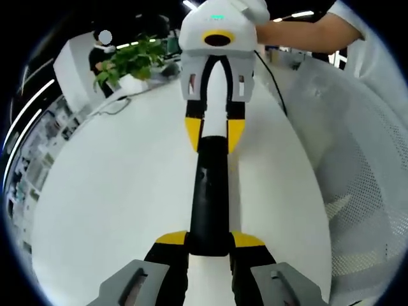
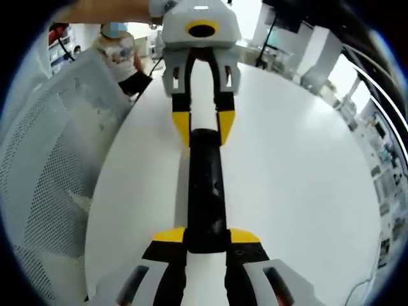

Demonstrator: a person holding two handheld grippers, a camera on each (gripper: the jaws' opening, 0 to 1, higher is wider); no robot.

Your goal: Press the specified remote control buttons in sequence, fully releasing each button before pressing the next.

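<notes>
In the left gripper view, the near end of the remote [image 1: 209, 197] is clamped between the yellow tips of the left gripper [image 1: 210, 241], whose jaws are drawn in narrow against its sides. The remote is a long black bar and is held over the white table [image 1: 115, 191], pointing away from the camera. Its far end is gripped by the right gripper [image 1: 215, 132], seen from the front, jaws likewise closed on it. The same hold is shown from the other end in the right gripper view: right gripper [image 2: 206, 239] at the near end of the remote [image 2: 206, 191], left gripper [image 2: 201, 126] at the far end.

No tip is resting on a button, and with both tongs occupied by the body, nothing is free to press. The sequence is judged to be unstarted or between presses; which cannot be told. One end would probably have to be let go before a press could be made. Button markings are too dim to be read.

A mesh chair [image 1: 357, 159] stands beside the table edge, a plant [image 1: 131, 60] at the far end, and a cable [image 1: 271, 80] trails across the top. None of these lies near the remote.
</notes>
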